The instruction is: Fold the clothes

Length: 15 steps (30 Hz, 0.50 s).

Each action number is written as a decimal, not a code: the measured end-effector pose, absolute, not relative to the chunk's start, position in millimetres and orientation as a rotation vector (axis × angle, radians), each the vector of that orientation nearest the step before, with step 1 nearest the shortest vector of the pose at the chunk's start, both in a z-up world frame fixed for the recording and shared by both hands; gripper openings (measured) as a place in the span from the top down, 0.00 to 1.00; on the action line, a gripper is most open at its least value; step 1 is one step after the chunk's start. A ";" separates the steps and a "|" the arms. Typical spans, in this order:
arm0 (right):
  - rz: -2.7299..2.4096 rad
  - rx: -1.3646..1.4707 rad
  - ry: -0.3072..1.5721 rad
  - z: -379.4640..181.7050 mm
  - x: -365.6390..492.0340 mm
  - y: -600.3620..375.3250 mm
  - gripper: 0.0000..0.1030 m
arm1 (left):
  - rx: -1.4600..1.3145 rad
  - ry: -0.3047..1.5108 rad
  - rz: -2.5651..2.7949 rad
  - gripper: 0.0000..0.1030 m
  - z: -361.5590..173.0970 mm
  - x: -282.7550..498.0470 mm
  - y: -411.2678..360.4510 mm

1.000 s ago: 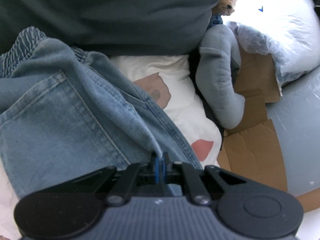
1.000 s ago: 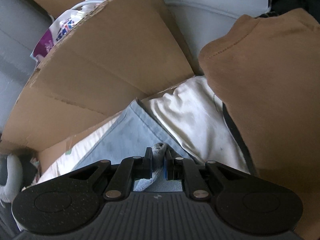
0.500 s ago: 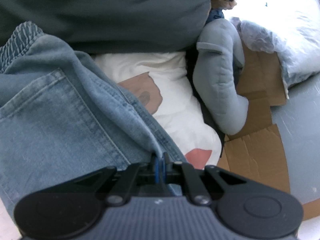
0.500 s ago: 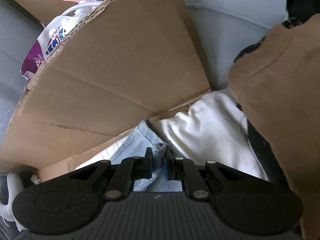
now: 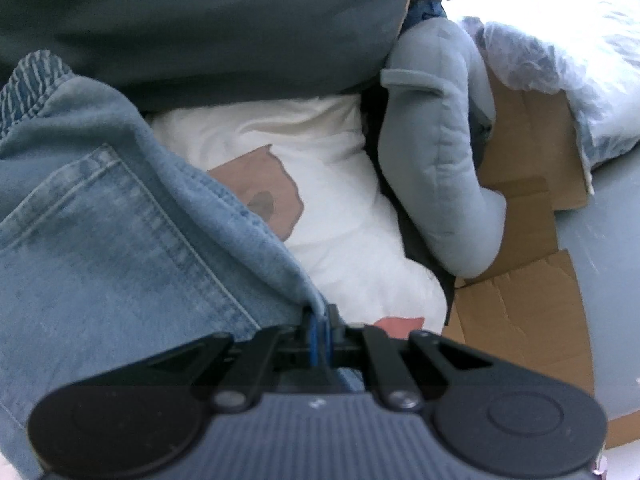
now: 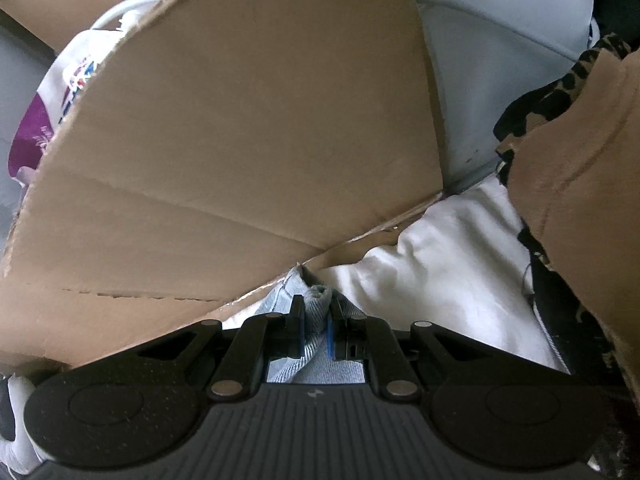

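Denim jeans pinched at two points: one edge fold clamped between the jaws of the left gripper, a bunched corner clamped between the jaws of the right gripper. Spread mostly to the left of the left jaws, back pocket and elastic waistband showing there; only a small wad between the right jaws. Long axis probably running between the two grips, both hands equally near. Beyond the left jaws, a white printed pillow and grey plush toy; beyond the right jaws, a cardboard sheet, a white cloth, and a brown garment.
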State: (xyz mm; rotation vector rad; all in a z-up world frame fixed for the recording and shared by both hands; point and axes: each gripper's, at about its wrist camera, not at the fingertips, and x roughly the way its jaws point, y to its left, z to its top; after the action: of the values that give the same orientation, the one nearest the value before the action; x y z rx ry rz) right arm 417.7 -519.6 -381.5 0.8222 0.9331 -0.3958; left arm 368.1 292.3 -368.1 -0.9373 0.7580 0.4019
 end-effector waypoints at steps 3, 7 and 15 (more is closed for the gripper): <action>-0.404 0.830 0.933 -384.0 423.3 -519.0 0.91 | -0.931 0.766 0.404 0.96 -371.5 377.1 292.2; -0.414 0.838 0.931 -386.4 430.2 -517.4 0.91 | -0.936 0.772 0.409 0.96 -374.1 385.0 292.6; -0.418 0.836 0.928 -389.5 442.8 -517.5 0.91 | -0.938 0.767 0.423 0.96 -376.5 394.9 292.6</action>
State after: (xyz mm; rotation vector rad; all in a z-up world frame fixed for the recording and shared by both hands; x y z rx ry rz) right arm 442.8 -517.5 -389.5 0.8362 0.9275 -0.4184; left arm 394.9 292.6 -376.5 -0.9381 0.7665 0.4229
